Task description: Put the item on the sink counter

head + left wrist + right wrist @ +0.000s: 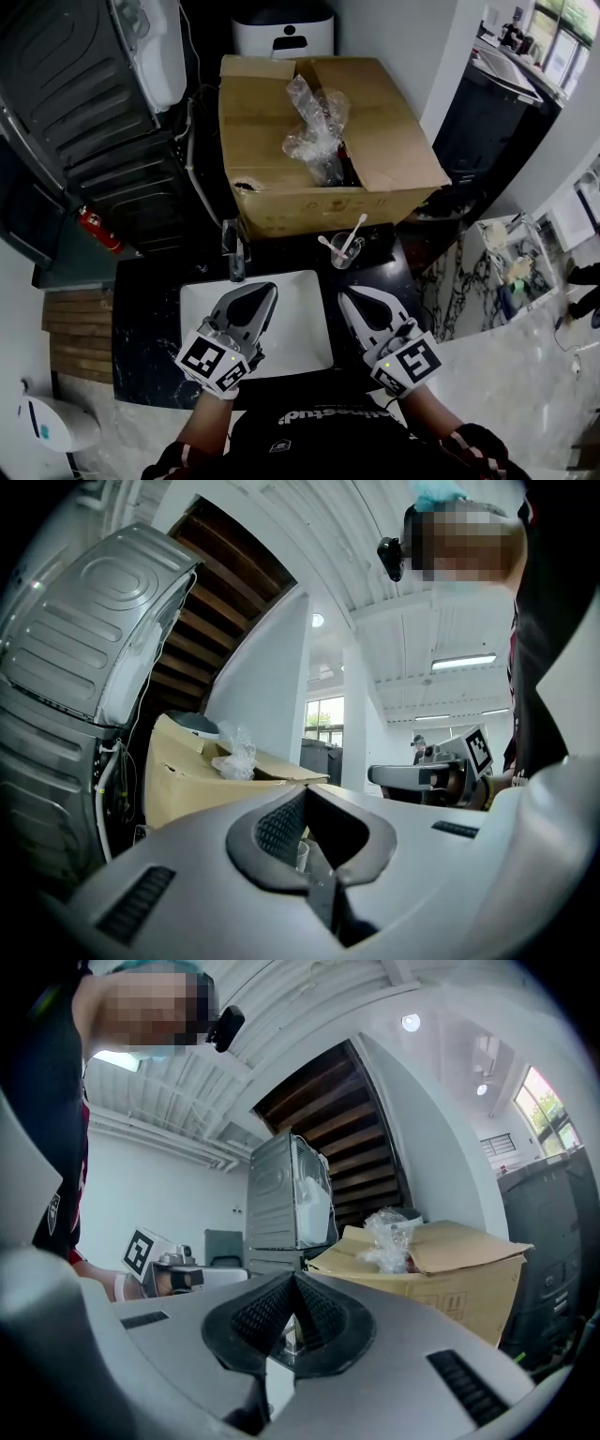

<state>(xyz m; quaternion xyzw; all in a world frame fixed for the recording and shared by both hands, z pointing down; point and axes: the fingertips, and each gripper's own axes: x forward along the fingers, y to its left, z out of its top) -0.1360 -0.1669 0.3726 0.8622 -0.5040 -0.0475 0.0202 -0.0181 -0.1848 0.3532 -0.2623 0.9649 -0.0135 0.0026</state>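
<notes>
A clear cup (344, 250) holding two toothbrushes stands on the black sink counter (150, 323), behind the white basin (302, 342). My left gripper (267, 290) and right gripper (346, 297) hover side by side over the basin, both pointing at the back wall. Both are shut with nothing between the jaws. In the left gripper view the shut jaws (305, 792) frame a glimpse of the cup (301, 855). The right gripper view shows its jaws (293, 1277) meeting at the tip. A bundle of crumpled clear plastic (316, 127) lies in the open cardboard box (328, 202) behind the counter.
A chrome faucet (234, 255) stands at the basin's back left edge. A large dark appliance (89, 122) leans at the left, with a red extinguisher (98, 231) below it. A marble ledge (506, 272) with small items is at the right.
</notes>
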